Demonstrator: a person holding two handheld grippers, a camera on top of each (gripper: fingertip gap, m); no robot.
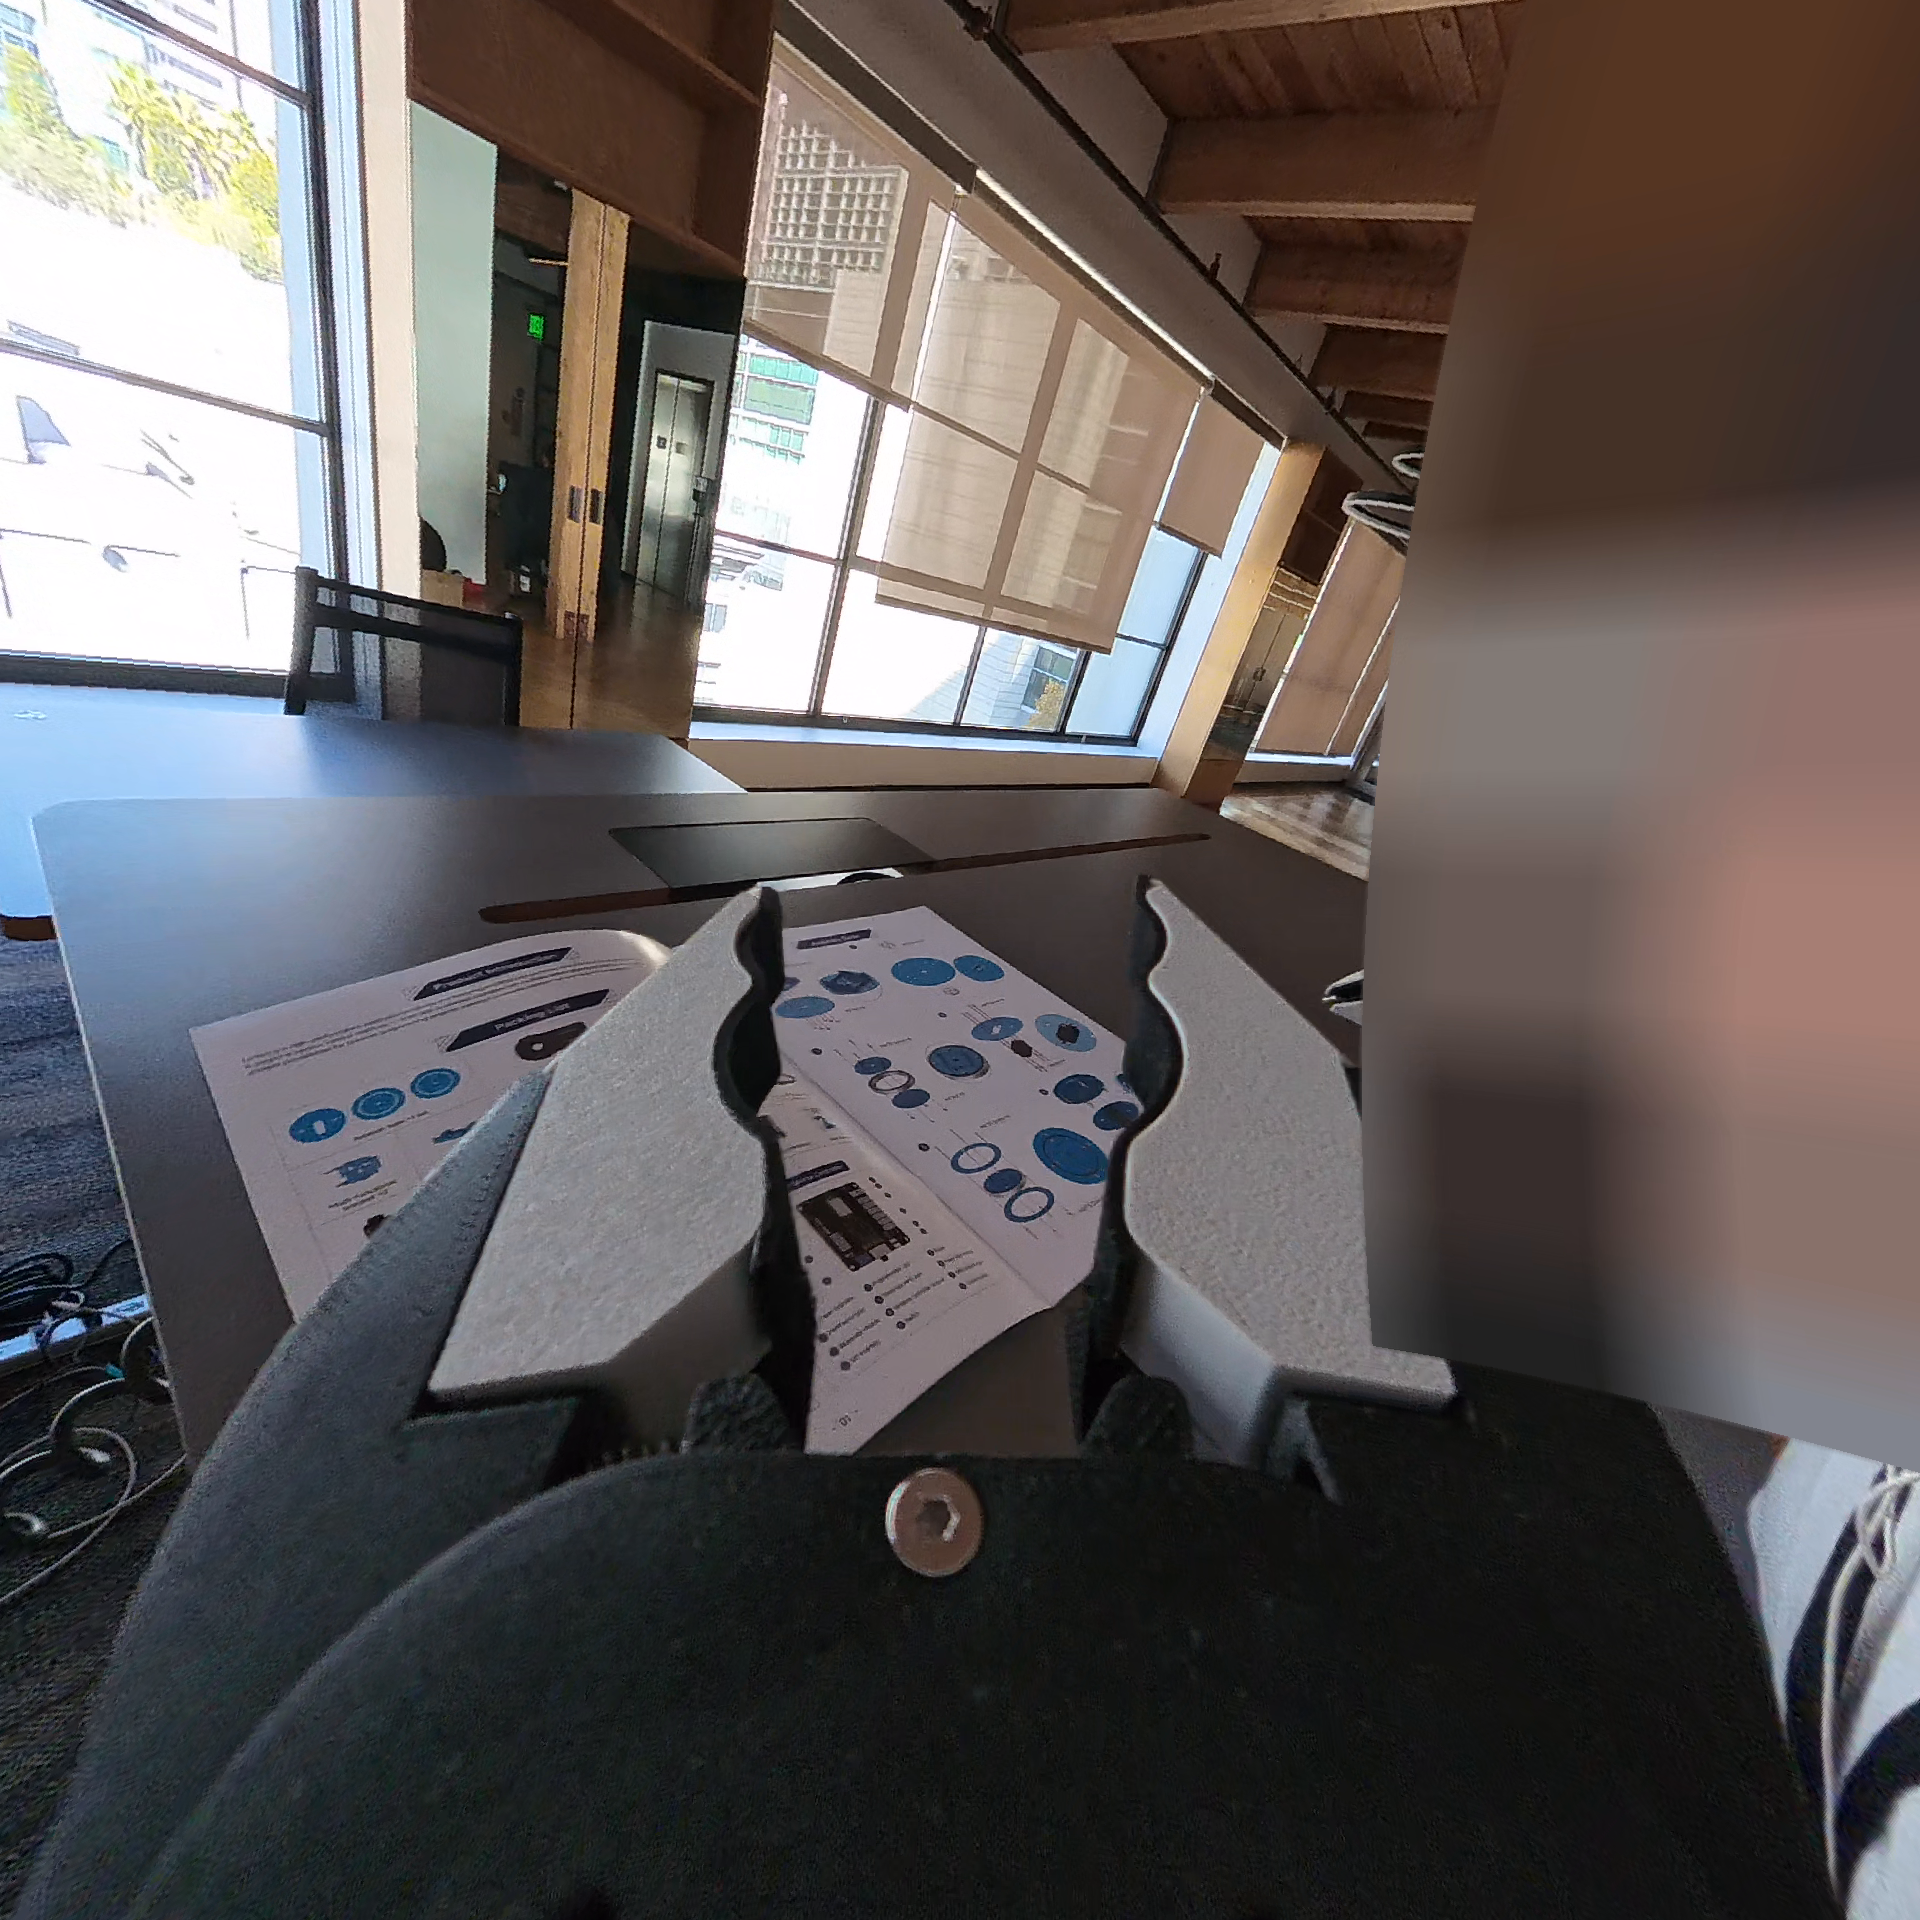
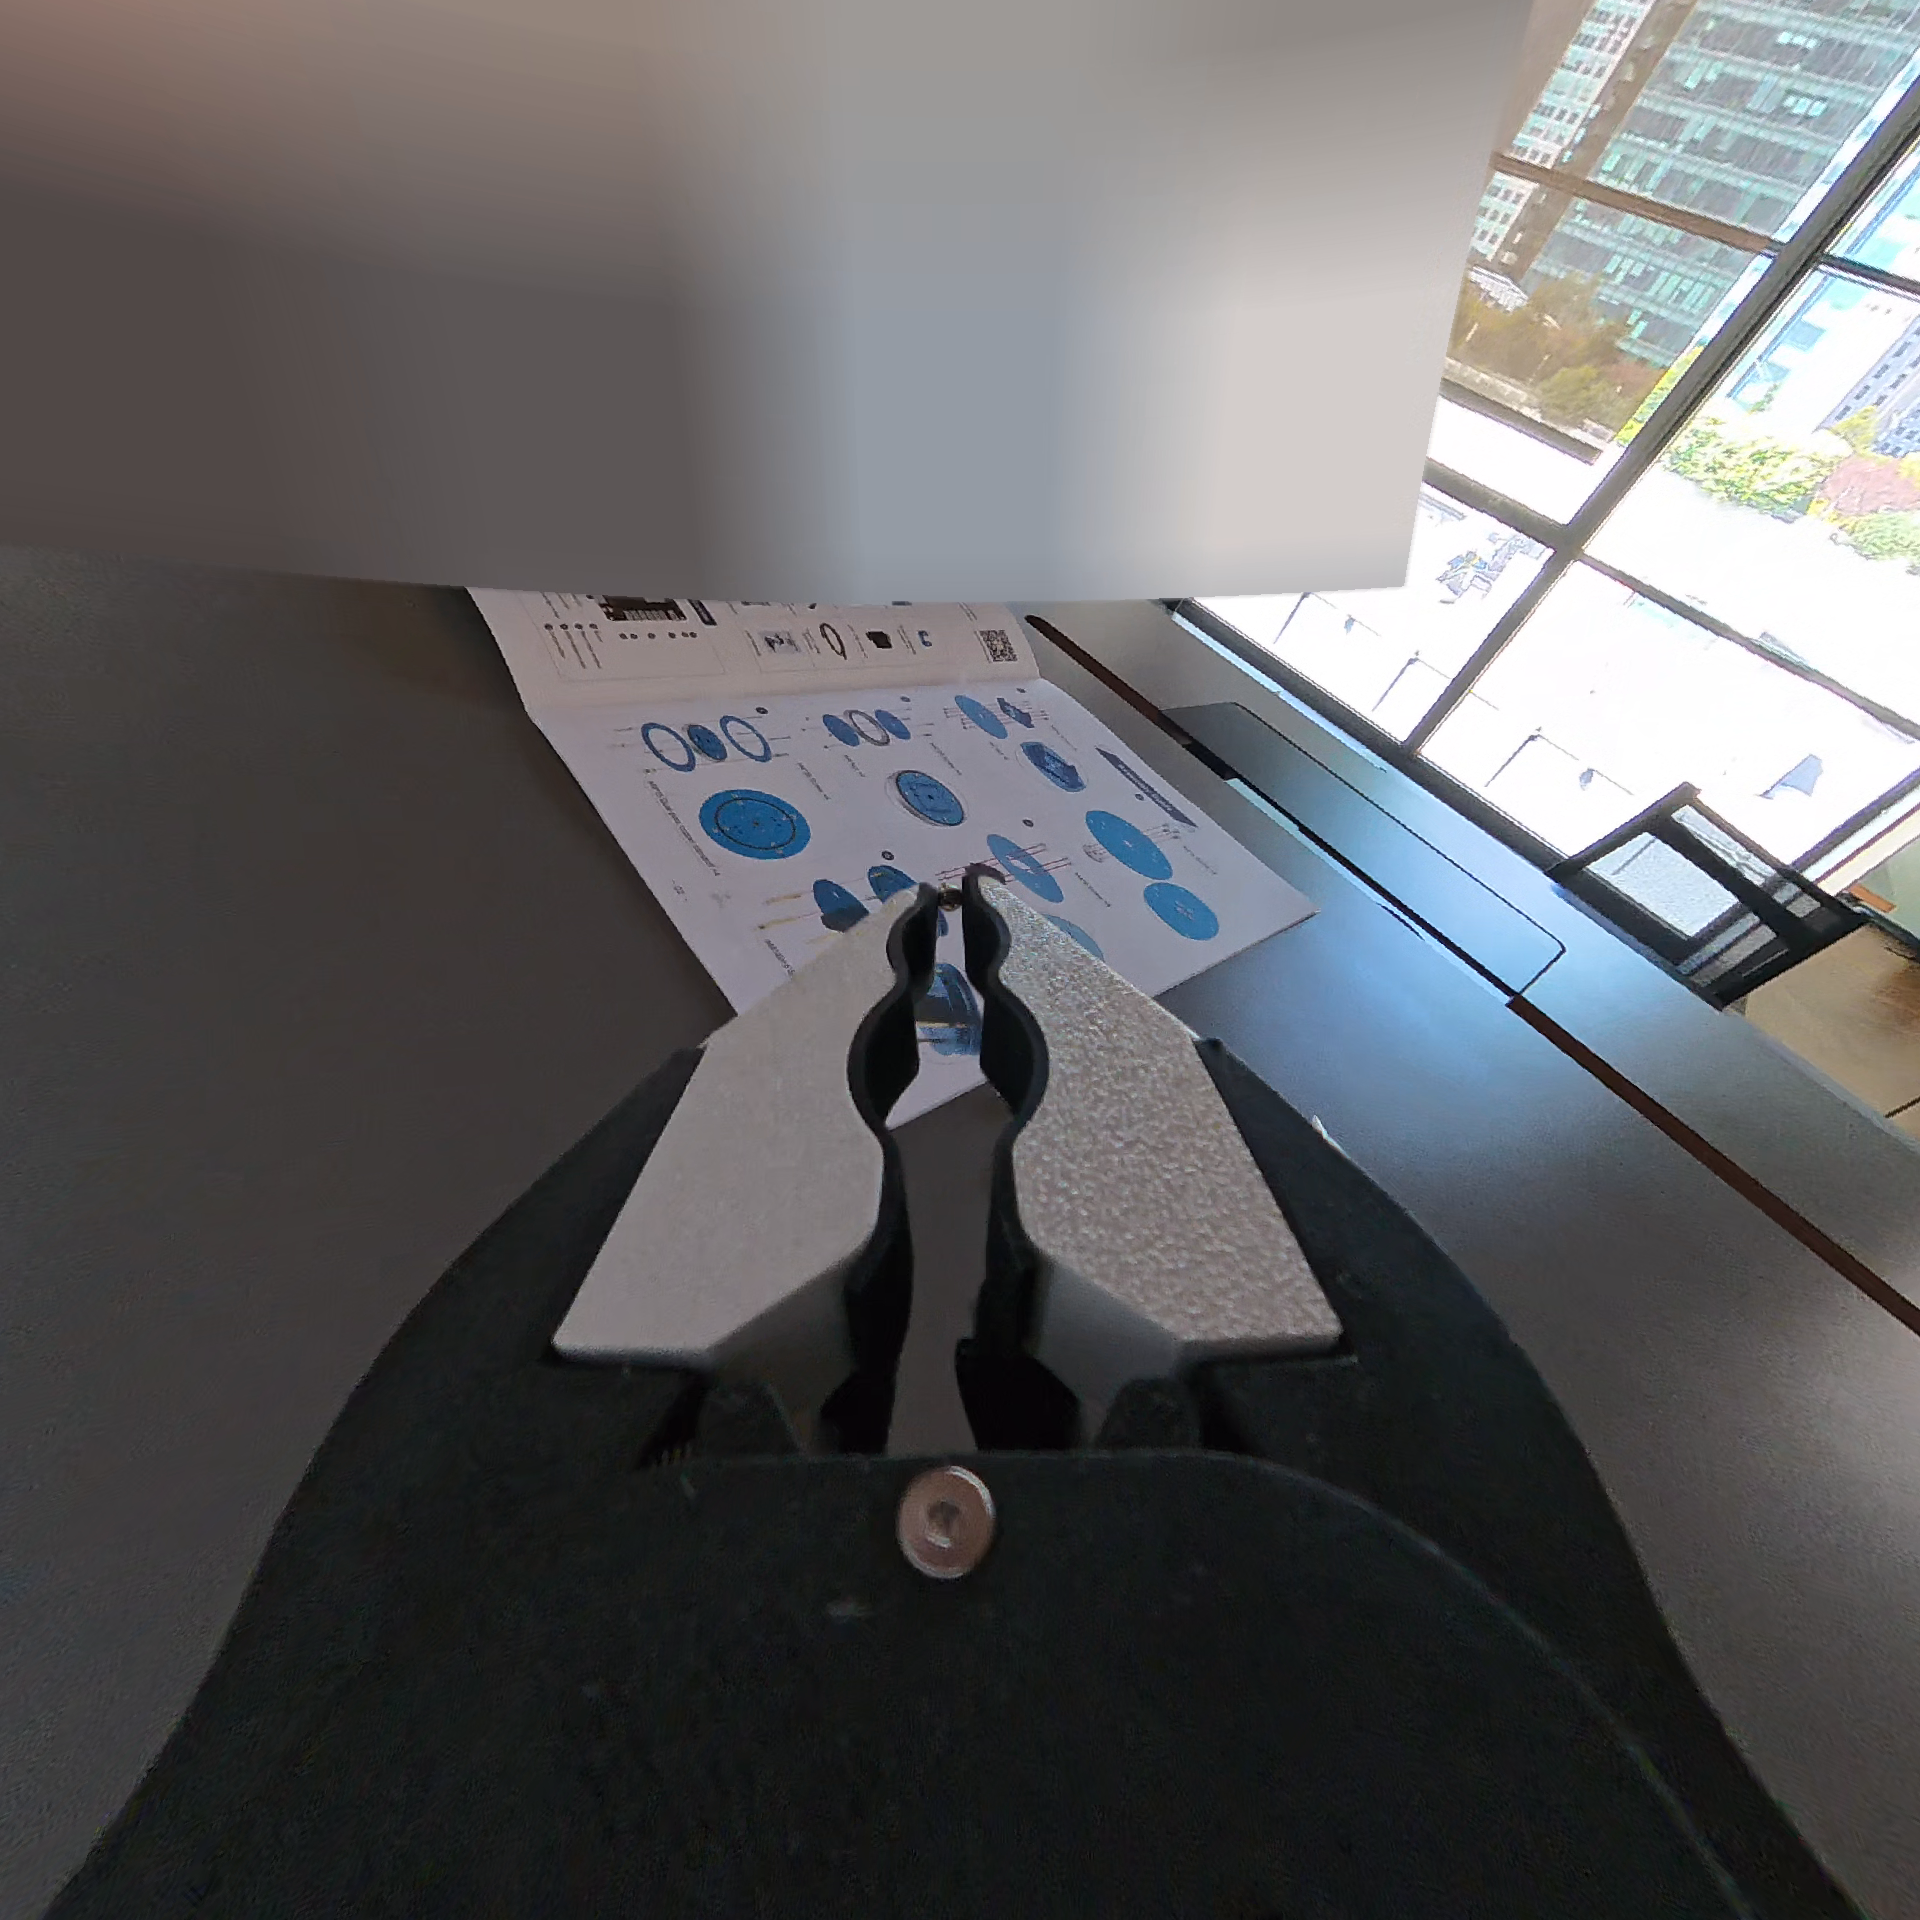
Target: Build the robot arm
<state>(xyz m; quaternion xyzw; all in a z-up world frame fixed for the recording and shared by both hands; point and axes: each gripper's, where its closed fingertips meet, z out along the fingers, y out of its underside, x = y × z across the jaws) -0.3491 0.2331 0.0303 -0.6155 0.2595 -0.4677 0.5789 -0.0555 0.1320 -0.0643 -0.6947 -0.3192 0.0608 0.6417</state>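
Left gripper (image 1: 951, 935), jaws apart, above open booklet (image 1: 914, 1132) on dark worktop (image 1: 312, 883); right gripper (image 2: 951, 899), jaws pinching a tiny metal part (image 2: 949, 896).

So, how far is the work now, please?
Done: the instruction booklet lies open on the dark table. In hand: the right gripper pinches a tiny metal piece at its tips; the left gripper hangs open, empty, above the booklet. What is left cannot be told.
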